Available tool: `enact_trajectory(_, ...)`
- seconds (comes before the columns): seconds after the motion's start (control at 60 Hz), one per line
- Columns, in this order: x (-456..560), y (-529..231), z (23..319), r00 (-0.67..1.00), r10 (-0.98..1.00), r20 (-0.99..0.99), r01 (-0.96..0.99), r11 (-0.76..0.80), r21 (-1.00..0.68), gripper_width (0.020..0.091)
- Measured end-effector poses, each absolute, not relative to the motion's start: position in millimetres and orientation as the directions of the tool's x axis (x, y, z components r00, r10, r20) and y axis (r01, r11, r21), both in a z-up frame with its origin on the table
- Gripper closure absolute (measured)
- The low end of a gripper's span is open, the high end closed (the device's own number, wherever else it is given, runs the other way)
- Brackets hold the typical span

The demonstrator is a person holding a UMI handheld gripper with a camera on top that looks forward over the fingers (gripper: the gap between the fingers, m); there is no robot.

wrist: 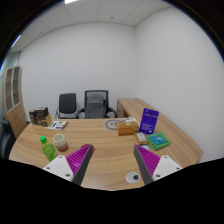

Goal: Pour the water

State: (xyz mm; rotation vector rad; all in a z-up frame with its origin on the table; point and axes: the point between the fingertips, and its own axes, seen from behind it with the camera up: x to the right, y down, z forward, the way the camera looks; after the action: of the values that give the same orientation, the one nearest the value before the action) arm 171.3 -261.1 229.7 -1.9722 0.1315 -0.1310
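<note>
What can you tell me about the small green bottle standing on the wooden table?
The small green bottle stands upright on the light wooden table, ahead of the gripper and off to the left finger's side, well outside the open fingers. It looks like translucent green plastic with a paler top; whether that is a cap cannot be told. A reddish cup-like thing stands close beside it. Nothing grips it.

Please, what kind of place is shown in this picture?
Probably an office or meeting room: a wooden desk bearing small items, two office chairs behind it against bare white walls, and a shelf at the side. The open tongs hang above the desk, holding nothing.
</note>
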Motion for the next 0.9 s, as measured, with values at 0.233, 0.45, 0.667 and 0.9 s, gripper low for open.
enact_trajectory(0.233,98.0,-262.0,184.8,0.998,-0.025,-0.053,-0.058,-0.382,-0.922,0.0246)
enact_trajectory(0.45,-19.4,-249.3,139.5,0.984,0.152,-0.099,-0.036,-0.37,-0.928,0.0248)
enact_trajectory(0.667,-83.9,-197.7,101.9,0.986,0.164,-0.016,0.038,-0.319,-0.947,0.0247)
enact_trajectory(0.9,-92.6,-142.7,77.2,0.996,0.084,0.03,0.053,-0.292,-0.955,0.0377)
